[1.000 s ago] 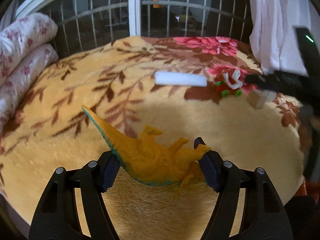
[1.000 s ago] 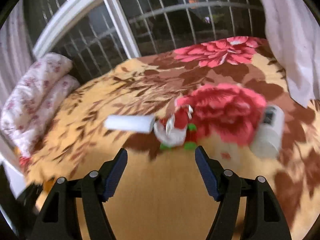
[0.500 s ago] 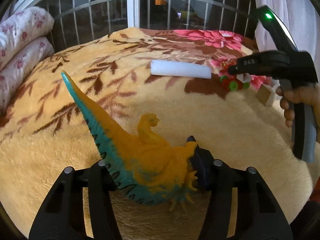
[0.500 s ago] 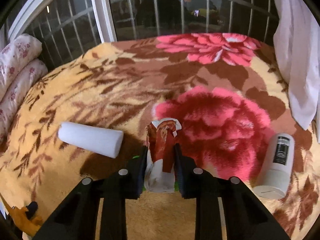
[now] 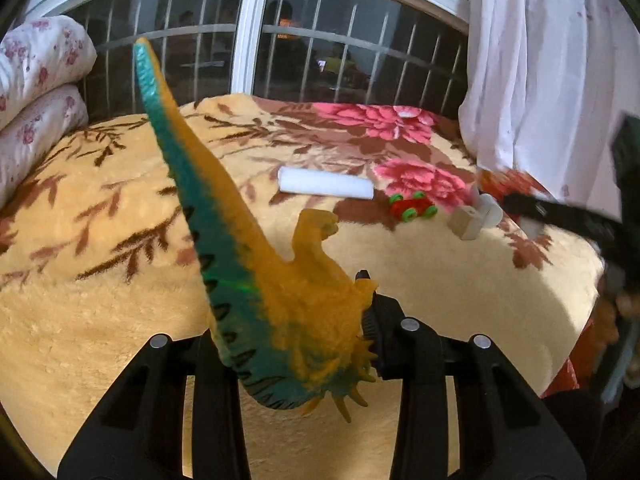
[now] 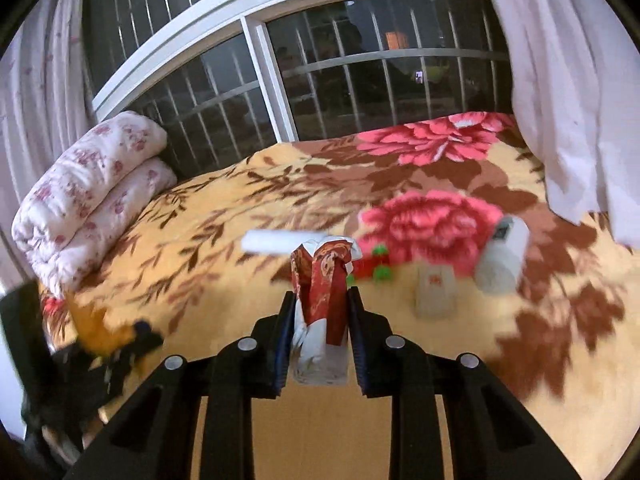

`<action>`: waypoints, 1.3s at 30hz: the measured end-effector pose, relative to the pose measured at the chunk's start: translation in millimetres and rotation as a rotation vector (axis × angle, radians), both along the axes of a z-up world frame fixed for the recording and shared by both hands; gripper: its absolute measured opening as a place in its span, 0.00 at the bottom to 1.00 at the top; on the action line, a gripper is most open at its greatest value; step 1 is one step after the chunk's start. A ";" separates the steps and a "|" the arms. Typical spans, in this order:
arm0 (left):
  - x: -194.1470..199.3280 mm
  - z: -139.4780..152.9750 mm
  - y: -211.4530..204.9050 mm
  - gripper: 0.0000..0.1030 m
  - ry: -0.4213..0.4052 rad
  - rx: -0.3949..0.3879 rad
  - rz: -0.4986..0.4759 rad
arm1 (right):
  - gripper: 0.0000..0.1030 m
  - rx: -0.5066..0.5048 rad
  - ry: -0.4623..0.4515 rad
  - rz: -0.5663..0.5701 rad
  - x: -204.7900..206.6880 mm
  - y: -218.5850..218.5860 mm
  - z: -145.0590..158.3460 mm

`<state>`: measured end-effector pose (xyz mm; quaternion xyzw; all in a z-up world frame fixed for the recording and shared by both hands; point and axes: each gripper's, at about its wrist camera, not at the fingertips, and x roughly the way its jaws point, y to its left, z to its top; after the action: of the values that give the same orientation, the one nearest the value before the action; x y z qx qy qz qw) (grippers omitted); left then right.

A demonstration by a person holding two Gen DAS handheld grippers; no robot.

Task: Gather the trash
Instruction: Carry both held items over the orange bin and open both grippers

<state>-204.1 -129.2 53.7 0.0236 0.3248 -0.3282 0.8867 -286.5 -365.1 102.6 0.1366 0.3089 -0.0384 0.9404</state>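
- An orange plastic dinosaur toy with a teal spiked back (image 5: 280,300) is clamped between the jaws of the left gripper (image 5: 296,340), which are closed onto its body; its tail is pointed up towards the barred window (image 5: 256,28).
- A crumpled red-and-white paper wrapper (image 6: 322,292) is pinched upright in the right gripper (image 6: 320,340), the jaws being narrowed tightly against it, above the yellow floral plush blanket (image 6: 208,280).
- A white foam cylinder (image 5: 325,184), a small red toy car with green wheels (image 5: 414,206), a beige block (image 5: 464,222) and a white cylindrical bottle (image 6: 500,258) are seen lying on the blanket.
- A folded floral quilt (image 6: 88,200) is stacked at the left edge.
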 end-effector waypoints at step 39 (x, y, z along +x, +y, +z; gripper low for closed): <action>-198.7 -117.0 44.5 0.35 0.244 0.329 -0.283 | 0.26 -0.011 0.369 0.194 -207.4 127.8 -133.2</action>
<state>-402.8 -84.7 -63.3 0.1730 0.4720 -0.3924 0.7703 -493.9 -237.3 -30.6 0.0916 0.4873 0.0261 0.8680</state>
